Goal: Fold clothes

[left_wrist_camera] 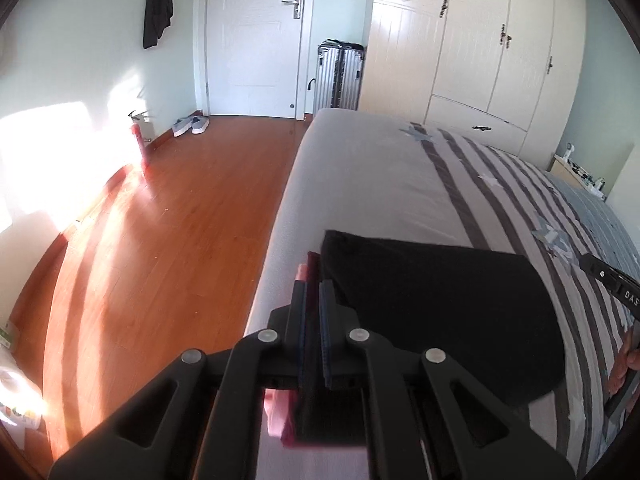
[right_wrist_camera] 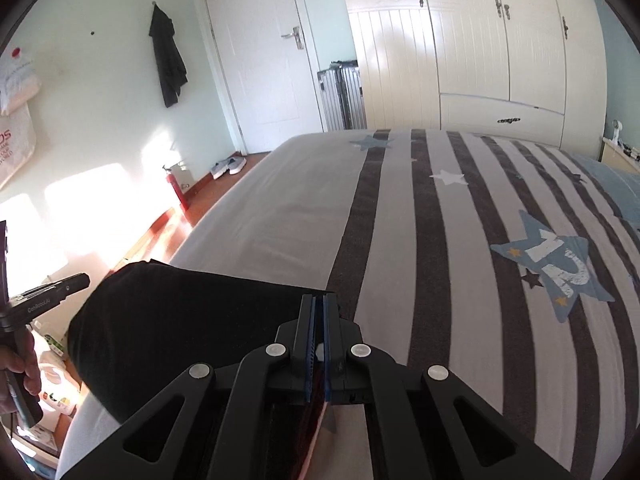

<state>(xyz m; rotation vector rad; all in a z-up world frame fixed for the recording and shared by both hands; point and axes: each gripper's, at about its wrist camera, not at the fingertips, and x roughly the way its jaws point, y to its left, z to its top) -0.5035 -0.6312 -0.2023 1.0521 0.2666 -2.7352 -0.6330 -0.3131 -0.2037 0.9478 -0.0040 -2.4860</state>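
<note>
Both grippers are clamped on opposite ends of one black garment (left_wrist_camera: 432, 312), which hangs stretched between them over the near edge of the bed (left_wrist_camera: 360, 184). The left gripper (left_wrist_camera: 313, 292) has its jaws pinched nearly together on the garment's left end, where a dark red and pink layer (left_wrist_camera: 310, 266) shows beside the black cloth; whether that is a lining or a second piece I cannot tell. The right gripper (right_wrist_camera: 319, 306) is likewise closed tight on the right-hand edge of the cloth (right_wrist_camera: 192, 320), with a reddish fold visible between the blue pads (right_wrist_camera: 308, 344).

My reading is that a fold is under way: the garment is lifted and held taut, not yet laid down. The next move likely calls for lowering it onto the striped, star-patterned bedspread (right_wrist_camera: 460, 240) with both ends level, or bringing one end over to meet the other, keeping tension even so the cloth does not sag or twist.

The garment's long axis runs left to right, from one gripper to the other, roughly along the near edge of the bed. Its free edge curves and droops downward towards the near side.
</note>
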